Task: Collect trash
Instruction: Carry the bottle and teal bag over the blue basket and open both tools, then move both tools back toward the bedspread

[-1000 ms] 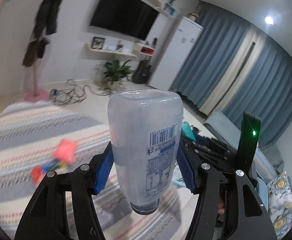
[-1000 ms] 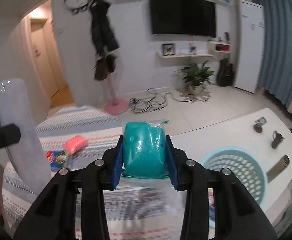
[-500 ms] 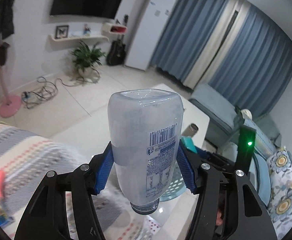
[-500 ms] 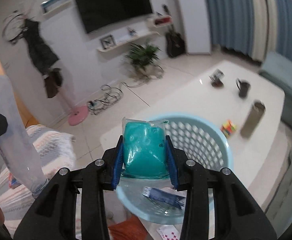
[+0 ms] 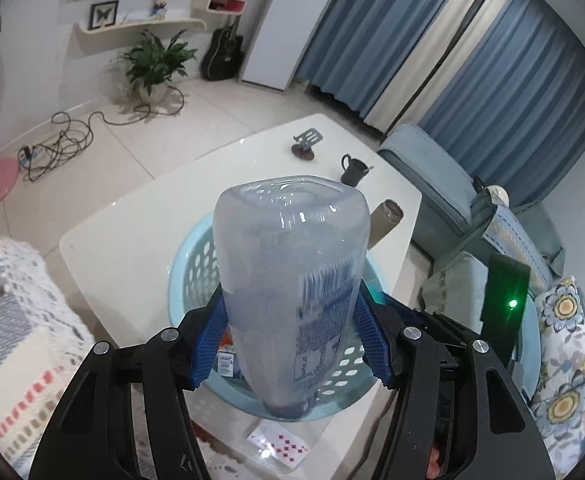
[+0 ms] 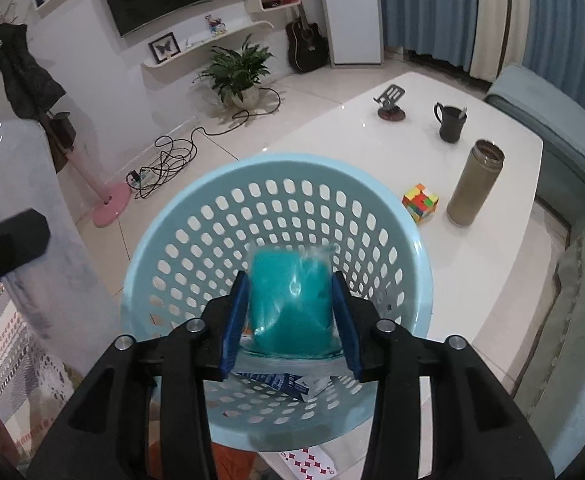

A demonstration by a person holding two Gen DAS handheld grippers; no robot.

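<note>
Between the blue-padded jaws we note a teal packet (image 6: 290, 300); beyond them, a pale blue perforated basket (image 6: 196, 204) on the white bench (image 6: 488, 272). The bottle (image 5: 292, 276) is frosted clear, blue-printed label.

Left gripper (image 5: 290, 340) and right gripper (image 6: 291, 320), matte black angular arms, ribbed blue pads (image 6: 236, 316), silver screws, perhaps a green indicator light (image 5: 513, 303)

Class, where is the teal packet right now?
In the right wrist view, the teal packet sits between the right gripper's just-opening jaws, over the blue basket.
</note>
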